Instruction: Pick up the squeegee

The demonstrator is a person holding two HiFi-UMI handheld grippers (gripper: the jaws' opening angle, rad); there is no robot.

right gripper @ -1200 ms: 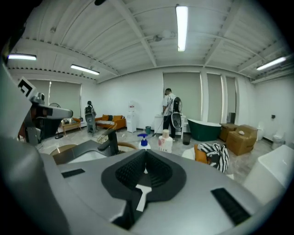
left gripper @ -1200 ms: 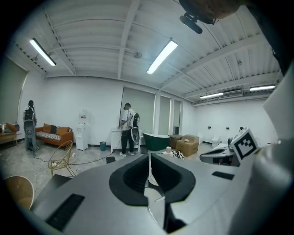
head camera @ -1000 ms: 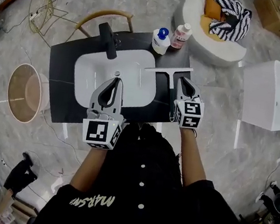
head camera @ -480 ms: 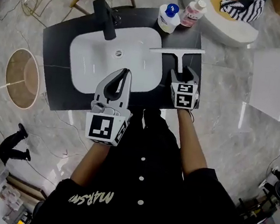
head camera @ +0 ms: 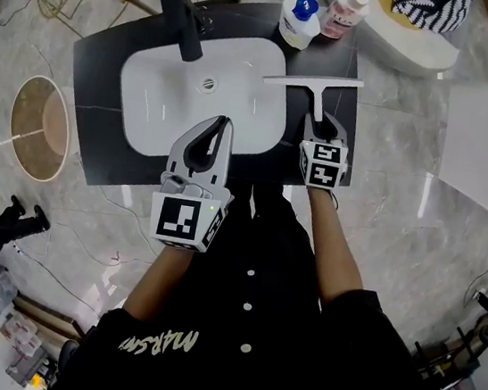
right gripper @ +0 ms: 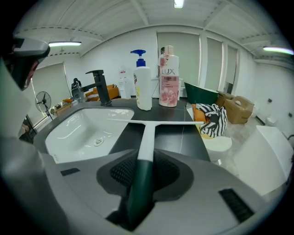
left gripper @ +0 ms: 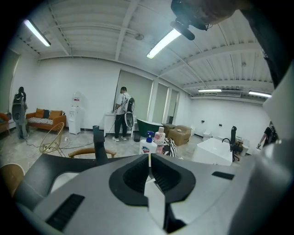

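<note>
The right gripper (right gripper: 143,163) is clamped on the squeegee (right gripper: 146,137). Its ribbed pads press against either side of the dark green handle, which runs straight down the middle between them. The squeegee lies on the black counter (head camera: 92,123) just to the right of the sink (head camera: 151,86), with its handle toward the person. Its long pale blade lies crosswise at the far end, level with the sink's back rim. I cannot tell whether the blade has left the counter.

The left gripper (left gripper: 149,160) hangs over the sink's near edge with its jaws together and nothing between them.

As I judge it, the lift itself is the risk. The grip sits on the rear part of the handle, so the blade's weight hangs well forward of the pads. If the clamp is only light, the smooth handle could pivot or slide between them, and the blade would droop or drop back onto the counter.

Two bottles, a white pump bottle (head camera: 300,22) and a pink one (head camera: 342,12), stand behind the sink's right rear corner, near the blade. A lift that swings forward instead of upward (an easy slip with so long a blade) could knock them over. The blade's left tip also lies close to the sink's rim and could catch there if the squeegee twists.
</note>
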